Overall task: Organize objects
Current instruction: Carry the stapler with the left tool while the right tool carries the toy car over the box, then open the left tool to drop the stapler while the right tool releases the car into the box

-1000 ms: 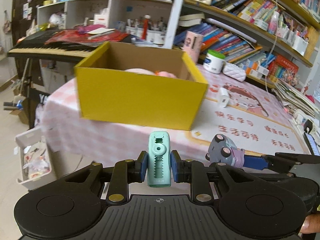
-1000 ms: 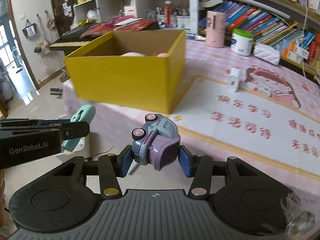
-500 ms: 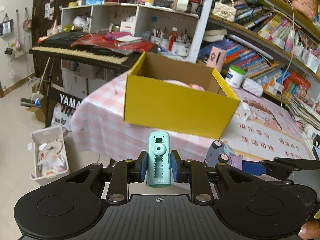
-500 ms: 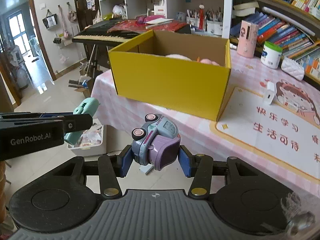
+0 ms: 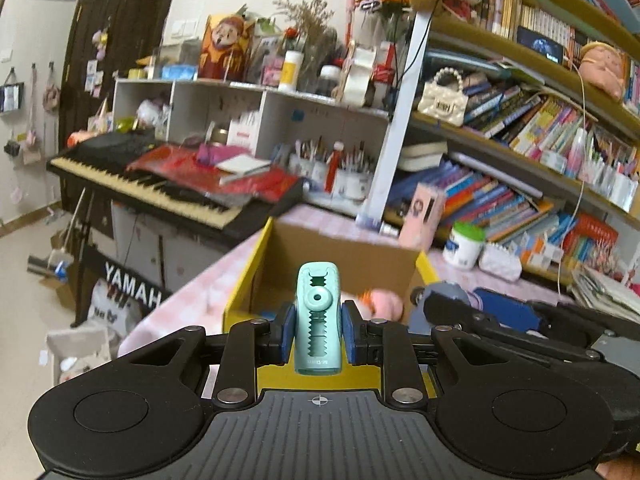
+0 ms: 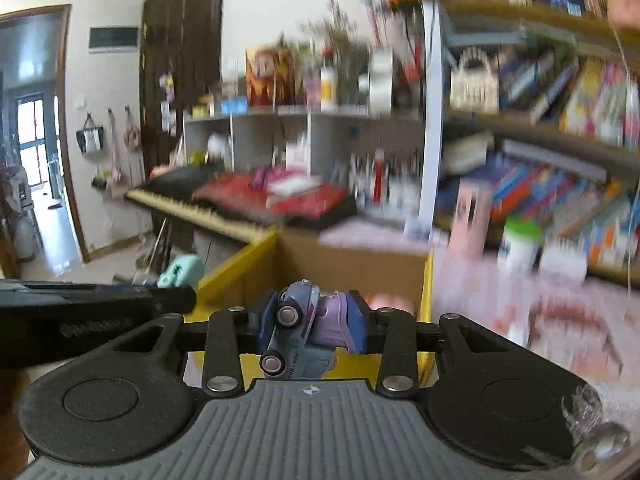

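Observation:
My left gripper (image 5: 318, 330) is shut on a mint-green toothed clip (image 5: 319, 317), held upright over the near wall of the open yellow cardboard box (image 5: 256, 272). My right gripper (image 6: 313, 326) is shut on a blue and purple toy car (image 6: 304, 330), tilted nose down above the same box (image 6: 236, 264). A pink soft toy (image 5: 382, 304) lies inside the box. The right gripper and its car also show in the left wrist view (image 5: 444, 300); the left gripper with the clip (image 6: 180, 270) shows in the right wrist view. The right wrist view is blurred.
The box stands on a pink checked tablecloth (image 5: 188, 300). A black keyboard (image 5: 140, 188) with red papers stands behind it. Bookshelves (image 5: 520, 152), a white jar with a green lid (image 5: 466, 246) and a pink box (image 5: 424, 216) are at the back right.
Both grippers have moved forward and up to stand over the yellow box, and the views have tilted upward. The toy car has rotated nose down. Both stay shut on their objects.

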A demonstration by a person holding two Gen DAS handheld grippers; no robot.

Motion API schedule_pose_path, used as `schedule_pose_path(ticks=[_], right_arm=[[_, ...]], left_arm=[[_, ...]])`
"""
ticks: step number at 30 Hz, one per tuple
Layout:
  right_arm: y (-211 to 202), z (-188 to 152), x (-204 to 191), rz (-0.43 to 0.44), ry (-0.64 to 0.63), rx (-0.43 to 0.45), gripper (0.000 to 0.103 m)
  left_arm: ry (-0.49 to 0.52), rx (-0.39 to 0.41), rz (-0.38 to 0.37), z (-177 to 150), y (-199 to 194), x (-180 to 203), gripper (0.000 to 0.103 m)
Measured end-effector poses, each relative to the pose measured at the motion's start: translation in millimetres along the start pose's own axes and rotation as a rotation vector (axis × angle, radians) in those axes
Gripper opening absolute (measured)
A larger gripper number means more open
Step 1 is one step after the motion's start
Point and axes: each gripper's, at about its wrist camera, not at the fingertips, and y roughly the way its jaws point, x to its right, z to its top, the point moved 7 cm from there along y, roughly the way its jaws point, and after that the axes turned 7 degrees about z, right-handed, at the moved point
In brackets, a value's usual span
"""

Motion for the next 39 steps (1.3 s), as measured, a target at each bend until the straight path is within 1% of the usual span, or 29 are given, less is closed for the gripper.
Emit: schedule_pose_path(ticks=[2,4,6,7,9,11,13,15,18,19,21,22,24,27,29,36,38,39], right_arm=[[14,7,7,-0.009,-0.017,-0.006,0.035],[32,4,15,-0.013,-0.019,-0.033,0.035],[50,-6,22,-0.009,-0.021,-0.078,0.036],[54,-6,23,0.007,-0.042,-0.05,0.036],[61,-6,21,0.018,-0.107,-0.038,0.036],[69,-6,23,0.033,-0.108,-0.039,0.035],[80,-10,29,0.021,-0.116,-0.05,0.035],[94,-15,37,0.009,-0.098,-0.073,0.035],[116,-30,50,0.029,-0.059,-0.163,0.035],[121,-36,54,0.032,-0.05,-0.196,0.036],[125,-41,63,0.057,0.004,-0.206,0.039],[127,-42,68,0.045,0.001,-0.212,0.045],[129,-43,71,0.043,-0.03,-0.212,0.049],[132,-43,74,0.075,-0.07,-0.21,0.048],[133,-42,75,0.085,-0.079,-0.215,0.047],[141,-40,92,0.095,-0.096,-0.248,0.047],[143,-39,99,0.115,-0.107,-0.253,0.048],[144,-38,102,0.13,-0.115,-0.257,0.048]], left_arm=[[0.016,0.002,0.009,4,13,6,0.023],[0.017,-0.023,0.026,2,29,7,0.023],[0.015,-0.061,0.052,-4,47,7,0.023],[0.016,-0.076,0.06,-7,55,6,0.023],[0.0,-0.099,0.091,-11,69,2,0.023],[0.007,-0.116,0.103,-15,81,1,0.023],[0.031,-0.123,0.117,-17,90,5,0.023],[0.038,-0.134,0.125,-18,98,9,0.023],[0.067,-0.151,0.126,-21,107,13,0.024],[0.084,-0.142,0.132,-21,107,15,0.024],[0.099,-0.153,0.128,-23,113,20,0.026],[0.108,-0.149,0.136,-23,114,21,0.027],[0.128,-0.149,0.158,-24,119,24,0.027],[0.141,-0.15,0.176,-25,123,26,0.03],[0.146,-0.147,0.187,-24,125,29,0.031],[0.177,-0.153,0.156,-23,133,48,0.033],[0.181,-0.158,0.147,-23,135,53,0.036],[0.177,-0.164,0.143,-23,136,55,0.041]])
